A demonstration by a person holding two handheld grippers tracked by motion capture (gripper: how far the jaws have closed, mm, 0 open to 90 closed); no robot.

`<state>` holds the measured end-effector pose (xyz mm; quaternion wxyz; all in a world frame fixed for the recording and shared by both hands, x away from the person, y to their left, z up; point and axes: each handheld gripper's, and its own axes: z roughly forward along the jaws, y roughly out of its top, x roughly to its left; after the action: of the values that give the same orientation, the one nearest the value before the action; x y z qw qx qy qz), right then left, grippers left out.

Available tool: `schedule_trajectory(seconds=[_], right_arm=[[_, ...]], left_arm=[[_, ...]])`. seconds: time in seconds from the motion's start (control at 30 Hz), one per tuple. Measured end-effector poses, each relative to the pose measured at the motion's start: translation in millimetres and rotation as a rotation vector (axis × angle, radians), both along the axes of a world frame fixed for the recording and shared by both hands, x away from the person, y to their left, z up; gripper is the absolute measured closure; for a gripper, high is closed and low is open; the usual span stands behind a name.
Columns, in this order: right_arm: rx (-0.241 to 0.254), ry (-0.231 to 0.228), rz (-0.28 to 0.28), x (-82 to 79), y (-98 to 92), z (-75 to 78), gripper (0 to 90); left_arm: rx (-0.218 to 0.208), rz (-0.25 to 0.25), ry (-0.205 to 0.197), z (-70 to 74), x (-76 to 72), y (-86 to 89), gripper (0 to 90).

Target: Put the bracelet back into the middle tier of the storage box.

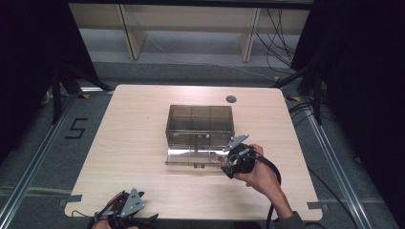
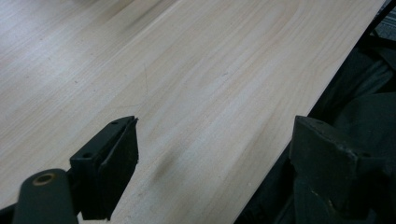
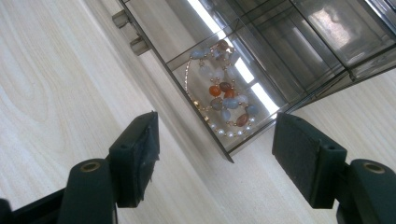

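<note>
A smoky see-through box with several compartments stands in the middle of the table. Its low drawer is pulled out toward the front. In the right gripper view a beaded string of blue, orange and pearl beads lies in the end compartment of the drawer, just ahead of my right gripper. That gripper hovers at the drawer's right end, open, nothing between its pads. My left gripper rests at the table's front edge, open over bare wood.
The wooden table has a round cable hole at the back right. A black cable trails from the right gripper over the front right of the table. Dark curtains flank both sides; shelving stands beyond.
</note>
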<state>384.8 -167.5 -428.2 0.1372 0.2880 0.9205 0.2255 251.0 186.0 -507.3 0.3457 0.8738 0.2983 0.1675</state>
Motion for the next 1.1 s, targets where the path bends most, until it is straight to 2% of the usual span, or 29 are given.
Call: schedule_trajectory(seconds=[0.13, 0.17, 0.27, 0.3, 0.37, 0.43, 0.47, 0.53, 0.57, 0.6, 0.63, 0.67, 0.77, 0.83, 0.87, 0.9, 0.97, 1.03, 1.1], right_arm=[[0.005, 0.000, 0.014, -1.8, -1.0, 0.1, 32.1], [0.005, -0.013, 0.008, -3.1, -1.3, 0.4, 31.9], [0.010, 0.011, 0.002, -4.3, -2.5, -1.3, 31.8], [0.010, 0.006, 0.011, -3.8, -3.0, -2.6, 31.8], [0.008, 0.002, -0.006, -4.9, -4.5, -2.9, 31.7], [0.012, -0.002, -0.006, -5.1, -6.2, -3.9, 31.6], [0.012, -0.004, -0.007, -5.3, -7.0, -3.9, 31.5], [0.021, -0.011, -0.012, -5.6, -8.5, -4.0, 31.3], [0.025, 0.000, -0.011, -5.9, -9.4, -3.4, 31.1], [0.021, -0.014, -0.009, -6.2, -10.3, -3.7, 31.0], [0.021, -0.014, -0.009, -6.2, -10.3, -3.7, 31.0], [0.032, -0.007, -0.016, -7.6, -11.1, -4.5, 30.8], [0.034, -0.018, 0.001, -7.4, -12.5, -5.5, 30.6], [0.036, -0.004, -0.009, -9.3, -13.0, -6.6, 30.3], [0.042, -0.014, -0.008, -9.3, -14.3, -7.3, 30.2], [0.035, -0.018, 0.013, -7.5, -15.5, -8.5, 30.2], [0.039, -0.017, -0.011, -10.6, -15.8, -8.5, 29.8], [0.041, -0.014, -0.011, -11.4, -16.1, -8.5, 29.7], [0.053, -0.022, 0.010, -10.6, -17.2, -10.7, 29.7]], left_arm=[[0.007, 0.000, -0.002, 0.0, 0.4, 0.3, 15.6], [0.017, -0.005, -0.006, 0.5, 0.5, 0.8, 15.6], [-0.002, -0.004, 0.001, 0.0, 0.0, -0.2, 15.6], [0.005, -0.002, -0.003, 0.2, 0.0, 0.1, 15.6], [0.009, 0.003, -0.006, 0.1, 0.4, 0.2, 15.6], [0.000, 0.001, 0.000, 0.1, 0.0, -0.1, 15.6], [0.017, -0.005, -0.005, 0.3, 0.6, 0.6, 15.6], [0.015, 0.002, -0.006, -0.1, 0.7, 0.4, 15.6], [0.010, 0.002, -0.006, 0.1, 0.4, 0.2, 15.6], [-0.011, -0.006, 0.009, -0.6, 0.1, -0.5, 15.6], [-0.011, -0.006, 0.009, -0.6, 0.1, -0.5, 15.6], [0.015, 0.002, -0.009, -0.3, 0.6, 0.3, 15.6], [0.000, 0.000, 0.001, 0.0, 0.2, 0.1, 15.6], [0.016, -0.003, -0.004, -0.1, 0.5, 0.5, 15.6], [0.016, 0.002, -0.008, -0.4, 0.5, 0.2, 15.6], [0.001, 0.000, -0.001, 0.2, 0.0, 0.1, 15.6], [0.006, -0.002, -0.003, -0.3, 0.5, 0.1, 15.6], [0.019, -0.002, -0.008, 0.1, 0.6, 0.6, 15.6], [-0.002, -0.003, 0.004, -0.4, 0.3, -0.2, 15.6]])
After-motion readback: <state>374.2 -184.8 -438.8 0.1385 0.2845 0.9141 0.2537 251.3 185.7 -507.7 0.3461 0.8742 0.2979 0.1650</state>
